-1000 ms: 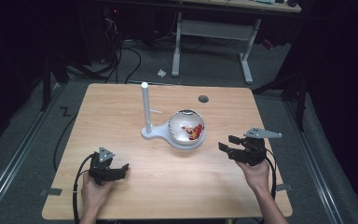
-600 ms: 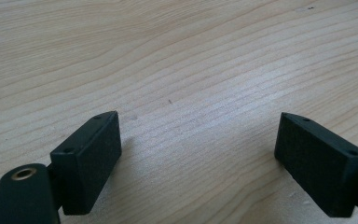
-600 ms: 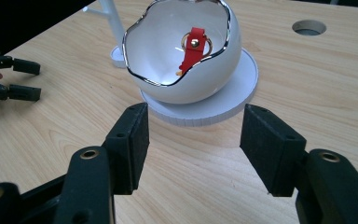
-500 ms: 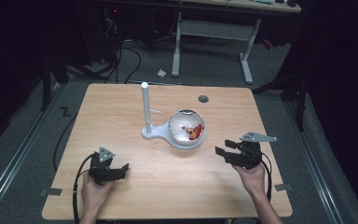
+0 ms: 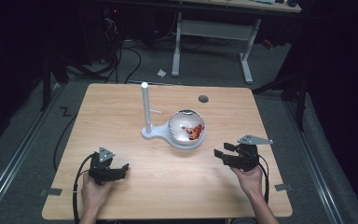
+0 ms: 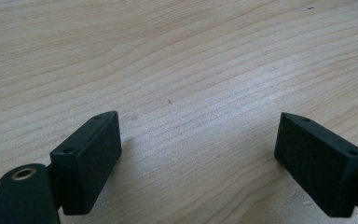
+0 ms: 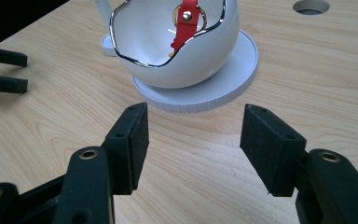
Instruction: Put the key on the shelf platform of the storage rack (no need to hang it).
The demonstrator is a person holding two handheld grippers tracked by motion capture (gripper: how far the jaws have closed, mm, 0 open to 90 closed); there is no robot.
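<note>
We see both tongs low over the wooden worktop, each held in one of the person's hands at the near edge. The left tongs stand wide open: in the left gripper view its two black pads are well apart, with bare wood grain between them and nothing in their grasp. They sit close above the wood (we cannot tell whether the pads touch it).

The right tongs are open as well, somewhat less wide by the look of the right gripper view, where the pads frame a strip of bare worktop and hold nothing. Straight ahead of these tongs, near but not touching, stands the white egg-shaped bowl with a wavy chrome rim, its opening turned towards the tongs. It rests on a round white base with a ribbed edge. Inside the bowl hangs a red strap fixed by a brass stud.

In the high view the bowl lies ahead and to the left of the right tongs, and ahead and to the right of the left tongs, between the two but nearer the right. Just beyond its left side rises a white upright post joined to the same base. Farther off from the right tongs, a round hole pierces the worktop.
</note>
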